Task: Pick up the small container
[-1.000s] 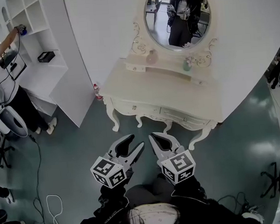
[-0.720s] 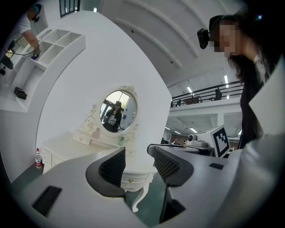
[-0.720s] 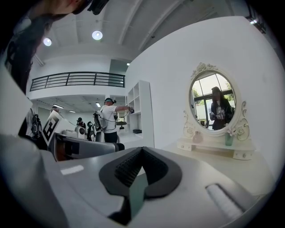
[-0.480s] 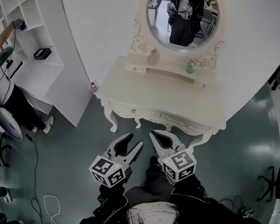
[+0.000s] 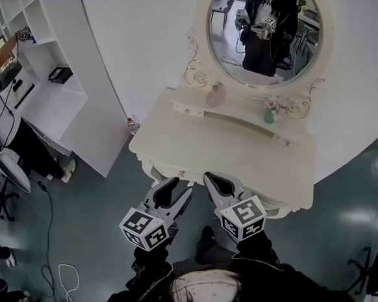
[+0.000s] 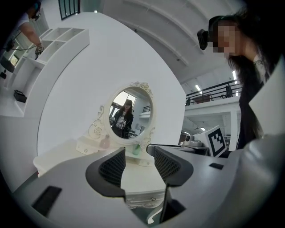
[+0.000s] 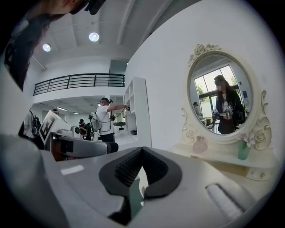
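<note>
**Head view.** We see the left gripper (image 5: pixel 179 188) with its jaws apart. The right gripper (image 5: pixel 210 177) is just beside it with jaws together. Both tips sit at the near edge of the dressing table (image 5: pixel 221 151), whose bare top stretches ahead of them. Beyond that top, on the raised ledge under the mirror (image 5: pixel 264 30), stand a pink bottle (image 5: pixel 215 95) ahead of the right gripper and a small green container (image 5: pixel 270 114) further to its right. Both are well apart from either gripper. Left of the left gripper the floor (image 5: pixel 90 213) lies open up to a shelf unit (image 5: pixel 53 79), where a person (image 5: pixel 3 109) stands, and a cable (image 5: pixel 56 281) lies behind.

**Left gripper view.** We see the left gripper (image 6: pixel 136 151) with a clear gap between its pads and nothing in it. Through the gap show the tabletop (image 6: pixel 138 178) and the small green container (image 6: pixel 136 150), with the pink bottle (image 6: pixel 105 142) to its left.

**Right gripper view.** We see the right gripper (image 7: pixel 141 149) with its tips meeting and nothing held. The pink bottle (image 7: pixel 199 144) and the small green container (image 7: pixel 243 149) stand far ahead to its right, below the mirror (image 7: pixel 220 98). The shelf unit (image 7: pixel 138 111) and the person (image 7: pixel 106 122) are to its left.
</note>
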Demonstrator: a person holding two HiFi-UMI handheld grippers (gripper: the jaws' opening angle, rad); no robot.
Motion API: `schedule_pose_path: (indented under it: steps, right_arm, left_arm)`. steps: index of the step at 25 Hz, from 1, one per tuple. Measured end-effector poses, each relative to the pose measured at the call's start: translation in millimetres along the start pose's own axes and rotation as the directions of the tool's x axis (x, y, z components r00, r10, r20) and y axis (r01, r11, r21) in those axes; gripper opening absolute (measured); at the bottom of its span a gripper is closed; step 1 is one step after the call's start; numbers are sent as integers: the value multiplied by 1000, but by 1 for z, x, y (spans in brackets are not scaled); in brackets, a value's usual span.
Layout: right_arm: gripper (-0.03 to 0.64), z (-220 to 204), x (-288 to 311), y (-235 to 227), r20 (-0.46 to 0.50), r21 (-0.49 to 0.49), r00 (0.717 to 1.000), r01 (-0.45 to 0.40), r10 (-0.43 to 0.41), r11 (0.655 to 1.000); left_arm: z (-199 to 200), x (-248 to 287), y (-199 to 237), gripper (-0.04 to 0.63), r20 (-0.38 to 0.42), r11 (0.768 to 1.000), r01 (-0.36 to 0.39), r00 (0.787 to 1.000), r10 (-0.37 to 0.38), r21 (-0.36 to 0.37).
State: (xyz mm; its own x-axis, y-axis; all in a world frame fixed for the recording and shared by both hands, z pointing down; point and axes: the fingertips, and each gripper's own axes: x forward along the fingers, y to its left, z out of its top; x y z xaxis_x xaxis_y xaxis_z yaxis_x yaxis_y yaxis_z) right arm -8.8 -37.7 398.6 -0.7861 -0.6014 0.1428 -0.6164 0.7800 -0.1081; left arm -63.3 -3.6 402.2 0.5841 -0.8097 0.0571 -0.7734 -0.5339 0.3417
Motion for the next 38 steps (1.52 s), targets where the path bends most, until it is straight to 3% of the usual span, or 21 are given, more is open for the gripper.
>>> schedule_pose_path:
  steps: [13,21,30,38]
  right_arm:
    - [9,10,64,-104,3,34,998,-57,57,998]
    - [9,7,65,-131,13,54,998,-68,67,996]
    - [9,2,54,-145,13,82,999,-34,33,996]
    - [9,8,58,-175,15,83,999,44,-45,996]
  left_arm:
    - [12,102,45,202,-36,999,-54,998,54,3]
    - [7,132,44,202,-66,998,-58,996,58,5]
    - [-1,145,36,202,-104,1000,-31,994,30,-5]
    - [3,176,43,202,-130,999,48,990,-48,-1]
